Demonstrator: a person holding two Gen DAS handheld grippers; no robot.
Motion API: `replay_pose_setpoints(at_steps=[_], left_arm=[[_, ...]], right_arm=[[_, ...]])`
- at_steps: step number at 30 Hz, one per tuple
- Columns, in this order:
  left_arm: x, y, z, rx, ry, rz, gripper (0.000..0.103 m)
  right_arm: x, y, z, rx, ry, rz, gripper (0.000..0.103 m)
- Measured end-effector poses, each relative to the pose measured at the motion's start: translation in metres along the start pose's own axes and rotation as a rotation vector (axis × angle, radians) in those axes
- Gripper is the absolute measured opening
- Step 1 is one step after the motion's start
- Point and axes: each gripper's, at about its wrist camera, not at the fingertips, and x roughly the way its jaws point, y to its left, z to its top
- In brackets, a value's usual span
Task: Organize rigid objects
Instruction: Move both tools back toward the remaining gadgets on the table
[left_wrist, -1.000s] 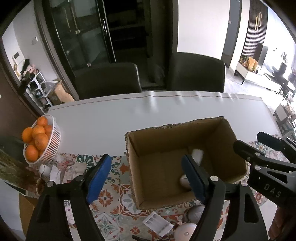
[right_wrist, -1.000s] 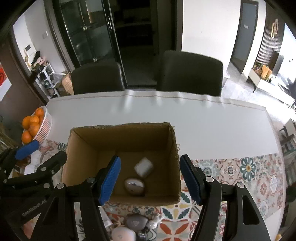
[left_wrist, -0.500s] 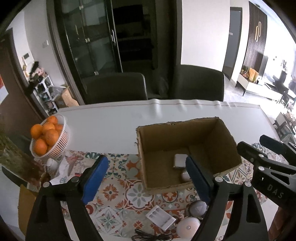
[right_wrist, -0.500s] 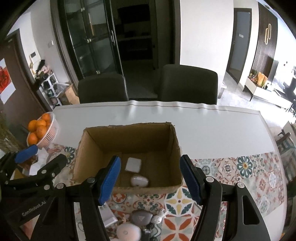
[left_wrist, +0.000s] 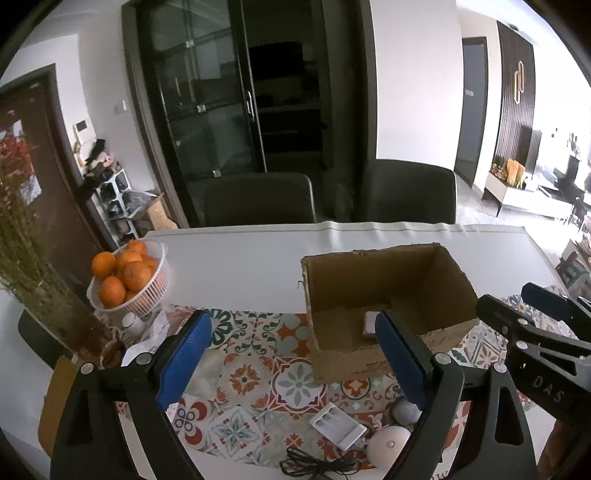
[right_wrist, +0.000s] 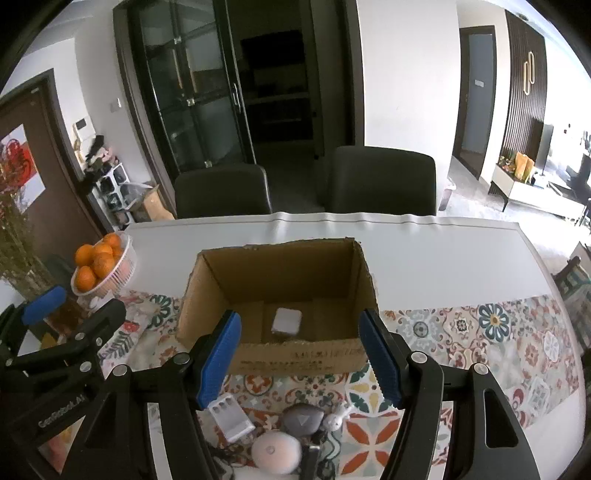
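An open cardboard box (right_wrist: 295, 354) stands on the patterned runner; it also shows in the left wrist view (left_wrist: 354, 358). A small white square device (right_wrist: 286, 320) lies inside it, partly seen in the left wrist view (left_wrist: 369, 322). In front of the box lie a white battery charger (right_wrist: 231, 417), a white round device (right_wrist: 277, 452), a grey mouse-like device (right_wrist: 303, 419) and a black cable (left_wrist: 314, 465). My left gripper (left_wrist: 291, 362) is open and empty above the runner. My right gripper (right_wrist: 299, 362) is open and empty, before the box's near wall.
A white basket of oranges (left_wrist: 127, 282) stands at the left, with dried stems (left_wrist: 22, 266) beside it. Small clutter (left_wrist: 136, 328) lies under the basket. Two dark chairs (right_wrist: 221, 192) stand at the table's far edge. The white tabletop (right_wrist: 424, 251) spreads behind the box.
Both grippers have pulled back and up from the box, so the loose items in front of it now show. The box's inside is seen at a flatter angle.
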Motion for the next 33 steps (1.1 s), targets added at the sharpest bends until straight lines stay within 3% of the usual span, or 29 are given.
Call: replay_pose_setpoints(at_steps=[7, 20, 33], left_arm=[[-0.022, 0.003, -0.026, -0.025, -0.048, 0.03, 0.094], [-0.031, 0.004, -0.077, -0.085, -0.039, 0.029, 0.094], [-0.033, 0.0, -0.111, -0.078, -0.024, 0.062, 0.094]], right_arm=[[-0.016, 0.005, -0.025, -0.007, -0.041, 0.008, 0.068], [-0.038, 0.012, -0.066, -0.042, -0.12, -0.002, 0.07], [-0.033, 0.006, -0.105, -0.021, -0.086, 0.013, 0.07]])
